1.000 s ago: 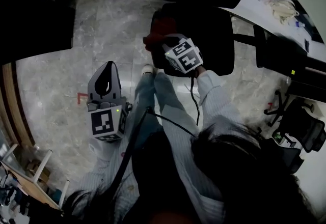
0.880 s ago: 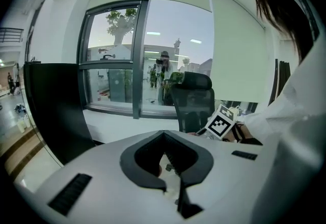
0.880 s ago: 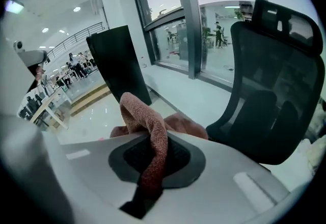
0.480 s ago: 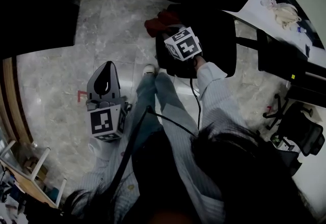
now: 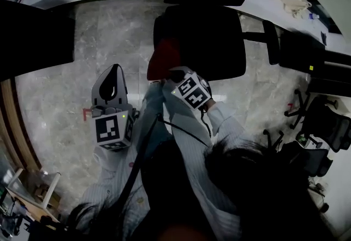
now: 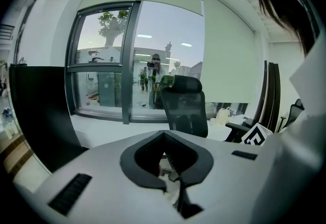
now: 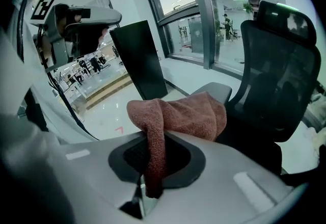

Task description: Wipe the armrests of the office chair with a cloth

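Cloth [image 7: 178, 113], pinched in right gripper [image 7: 153, 164], rests on one armrest [image 7: 224, 89] of office chair [image 7: 275, 80]; wiping seems underway, other armrest [image 5: 269, 42] probably left to do. Left gripper [image 6: 165, 159] pressed together, empty.

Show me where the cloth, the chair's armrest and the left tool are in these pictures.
cloth [image 7: 186, 113], right gripper view, on the bunched fold beyond the jaws.
armrest [image 7: 221, 88], right gripper view, on the grey pad's top.
left tool [image 5: 114, 69], head view, at the closed tips.

Grey marble floor [image 5: 109, 32] (a red mark [image 5: 86, 113] on it) runs beside a dark panel [image 5: 33, 37].
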A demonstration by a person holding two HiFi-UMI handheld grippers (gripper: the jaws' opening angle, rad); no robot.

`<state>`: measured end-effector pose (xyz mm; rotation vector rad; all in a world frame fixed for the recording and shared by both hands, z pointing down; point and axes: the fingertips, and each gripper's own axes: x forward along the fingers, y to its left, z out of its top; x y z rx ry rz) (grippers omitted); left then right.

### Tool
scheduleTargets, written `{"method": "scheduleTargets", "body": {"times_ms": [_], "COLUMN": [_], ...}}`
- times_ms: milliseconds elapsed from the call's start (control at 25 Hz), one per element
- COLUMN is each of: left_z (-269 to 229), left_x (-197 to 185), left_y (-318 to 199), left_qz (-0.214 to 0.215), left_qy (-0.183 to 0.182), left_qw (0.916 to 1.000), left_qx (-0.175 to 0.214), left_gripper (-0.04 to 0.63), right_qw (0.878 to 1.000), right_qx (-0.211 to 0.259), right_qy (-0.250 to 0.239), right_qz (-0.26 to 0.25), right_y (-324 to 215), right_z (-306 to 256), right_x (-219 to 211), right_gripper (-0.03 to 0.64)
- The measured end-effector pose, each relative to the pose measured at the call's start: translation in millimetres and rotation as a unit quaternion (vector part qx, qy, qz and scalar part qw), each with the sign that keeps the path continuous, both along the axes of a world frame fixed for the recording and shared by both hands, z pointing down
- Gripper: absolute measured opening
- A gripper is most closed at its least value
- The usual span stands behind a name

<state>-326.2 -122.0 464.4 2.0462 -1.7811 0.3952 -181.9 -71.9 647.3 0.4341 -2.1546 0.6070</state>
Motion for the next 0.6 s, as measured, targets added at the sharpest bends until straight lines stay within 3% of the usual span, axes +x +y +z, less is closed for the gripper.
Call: {"method": "scheduleTargets", "body": {"times_ms": [200,320,440,600], "left_z": [-6.9,-23.4,-53.4,-108.7], "left_x": [7.3,13.2,19.1,33.0], "left_y": [3.9,3.5,-3.0,-8.6], "left_qz": [0.013,0.018,0.023,0.024], "left_qy": [-0.007,-0.014,-0.022,-0.03], "left_qw": [0.9999,0.9993,0.9971,0.9917], "left_qx": [0.005,0.03,0.07,0.122], "left_gripper": [0.003,0.003,0.003,0.003], "right_qw": [1.0,0.996,0.98,0.949], "right_qx": [0.002,0.025,0.085,0.178], "right_qy": [-0.015,-0.072,-0.151,-0.228], "right_qz": [0.012,0.05,0.101,0.126], "right_y": [3.0,-11.1,-34.6,-48.1], "right_z": [-2.0,-33.4,-102.1,-210.6], "right_x": [-1.4,2.1,8.6,22.5], "right_gripper": [0.028,0.028,0.028,0.028]}}
